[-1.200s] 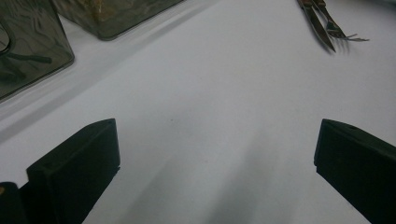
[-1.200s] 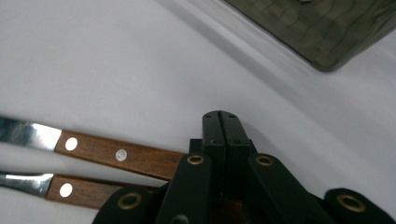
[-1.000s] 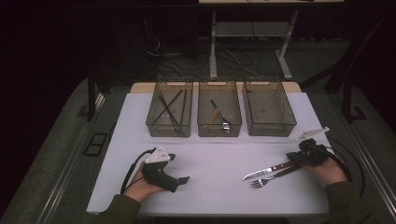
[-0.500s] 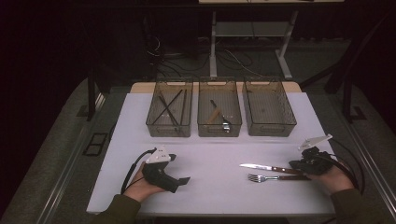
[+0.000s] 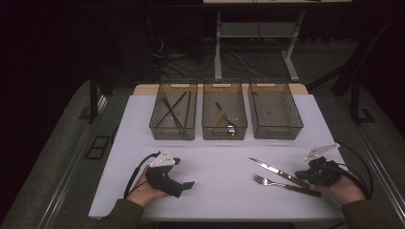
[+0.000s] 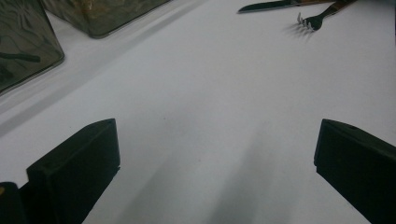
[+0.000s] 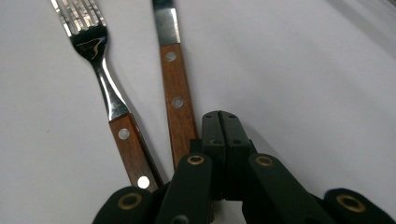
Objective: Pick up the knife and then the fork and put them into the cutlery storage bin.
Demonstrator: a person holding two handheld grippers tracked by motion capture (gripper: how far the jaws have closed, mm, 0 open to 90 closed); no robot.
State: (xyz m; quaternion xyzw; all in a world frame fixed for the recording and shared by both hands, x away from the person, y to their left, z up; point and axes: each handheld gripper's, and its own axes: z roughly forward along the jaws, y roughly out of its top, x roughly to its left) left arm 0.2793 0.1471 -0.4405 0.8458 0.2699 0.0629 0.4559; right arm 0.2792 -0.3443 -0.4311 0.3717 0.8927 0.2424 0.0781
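On the white bench (image 5: 219, 191) the knife (image 5: 277, 170) and the fork (image 5: 284, 185) lie side by side near the front right corner, wooden handles toward the right claw (image 7: 222, 122), blade and tines pointing left toward the middle. They fan apart slightly: the handles nearly meet at the claw, the tips spread. In the right gripper view that claw is clenched, its two jaws pressed flat together with nothing between them, and it sits just beside the knife's handle, on the side away from the fork; I cannot tell if it touches the wood. The fork's handle end lies close to the front edge of the bench, with only a thin strip of white left before the drop.

The left claw (image 6: 215, 154) rests in the hand at the front left, released, jaws wide apart over bare bench. Between it and the cutlery is a broad open stretch of surface.

Along the back stand three clear bins in a row, close to one another: the left bin (image 5: 173, 117) holds dark thin sticks that look like chopsticks, crossed; the middle bin (image 5: 224, 116) holds a couple of utensils I cannot make out; the right bin (image 5: 275, 114) looks bare inside. A wide clear band of bench runs between the bins' front walls and both claws. The right bin stands well short of the bench's right edge.
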